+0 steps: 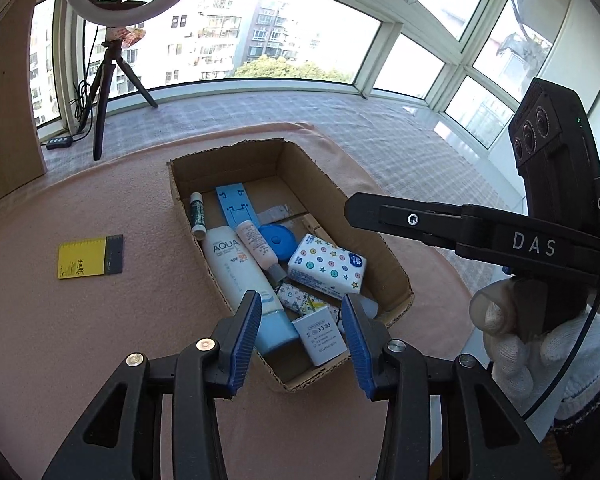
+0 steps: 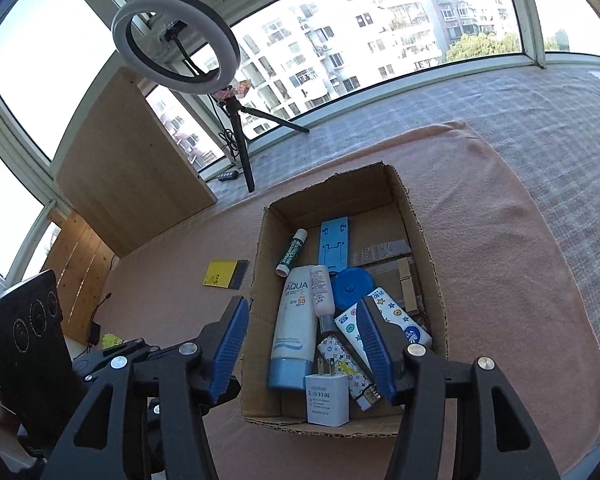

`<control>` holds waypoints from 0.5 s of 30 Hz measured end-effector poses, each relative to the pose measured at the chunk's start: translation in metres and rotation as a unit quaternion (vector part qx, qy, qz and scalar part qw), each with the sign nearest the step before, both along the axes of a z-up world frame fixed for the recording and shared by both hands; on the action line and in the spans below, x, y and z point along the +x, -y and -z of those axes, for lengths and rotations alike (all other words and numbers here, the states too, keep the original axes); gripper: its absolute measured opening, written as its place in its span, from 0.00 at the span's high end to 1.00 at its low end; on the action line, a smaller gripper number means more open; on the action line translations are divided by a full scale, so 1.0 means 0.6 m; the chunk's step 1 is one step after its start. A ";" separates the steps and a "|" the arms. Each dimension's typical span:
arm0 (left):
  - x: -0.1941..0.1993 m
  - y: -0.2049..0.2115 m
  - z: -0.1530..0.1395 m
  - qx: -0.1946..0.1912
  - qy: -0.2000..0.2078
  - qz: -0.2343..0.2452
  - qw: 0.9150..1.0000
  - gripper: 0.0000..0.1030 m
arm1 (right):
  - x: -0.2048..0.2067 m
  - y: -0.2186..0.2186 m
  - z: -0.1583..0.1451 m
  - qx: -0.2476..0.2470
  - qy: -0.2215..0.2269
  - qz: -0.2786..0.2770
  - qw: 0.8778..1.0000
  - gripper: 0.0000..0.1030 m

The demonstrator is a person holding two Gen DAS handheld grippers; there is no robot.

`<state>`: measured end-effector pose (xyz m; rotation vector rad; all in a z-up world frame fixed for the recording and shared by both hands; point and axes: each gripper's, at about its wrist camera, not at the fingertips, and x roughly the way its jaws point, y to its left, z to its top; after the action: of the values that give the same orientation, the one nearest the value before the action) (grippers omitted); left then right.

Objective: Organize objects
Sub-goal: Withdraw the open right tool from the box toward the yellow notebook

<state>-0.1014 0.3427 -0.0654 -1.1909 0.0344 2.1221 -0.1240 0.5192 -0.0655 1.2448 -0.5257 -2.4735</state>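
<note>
Cardboard box sits on the pink cloth of your surface, holding the sunscreen tube, tissue pack, white charger and other small things. Your left tool and right tool are both open and empty. Yellow card lies outside, left of the box.

One cardboard box, two tubes, one tissue pack, one charger, one yellow card.

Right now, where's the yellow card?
Both views: the yellow card lies flat on the pink cloth, outside and left of the cardboard box.
</note>
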 end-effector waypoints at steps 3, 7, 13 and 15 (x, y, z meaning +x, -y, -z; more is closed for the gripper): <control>0.010 0.045 0.000 -0.003 0.001 -0.025 1.000 0.56 | -0.005 0.029 -0.003 -0.002 0.001 -0.028 1.000 0.47; 0.027 0.119 0.003 -0.005 0.012 -0.066 0.998 0.56 | -0.014 0.078 -0.007 0.025 -0.010 -0.067 0.997 0.47; 0.068 0.243 0.010 -0.017 0.016 -0.136 0.990 0.56 | -0.046 0.159 -0.015 0.024 -0.029 -0.144 0.989 0.46; 0.083 0.285 0.008 -0.018 0.016 -0.162 0.986 0.56 | -0.062 0.184 -0.015 0.009 -0.036 -0.159 0.987 0.46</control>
<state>-0.0513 0.1719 -0.0704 -1.3248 -0.1455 2.3897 -0.1613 0.4089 -0.0566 1.1410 -0.2626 -2.2469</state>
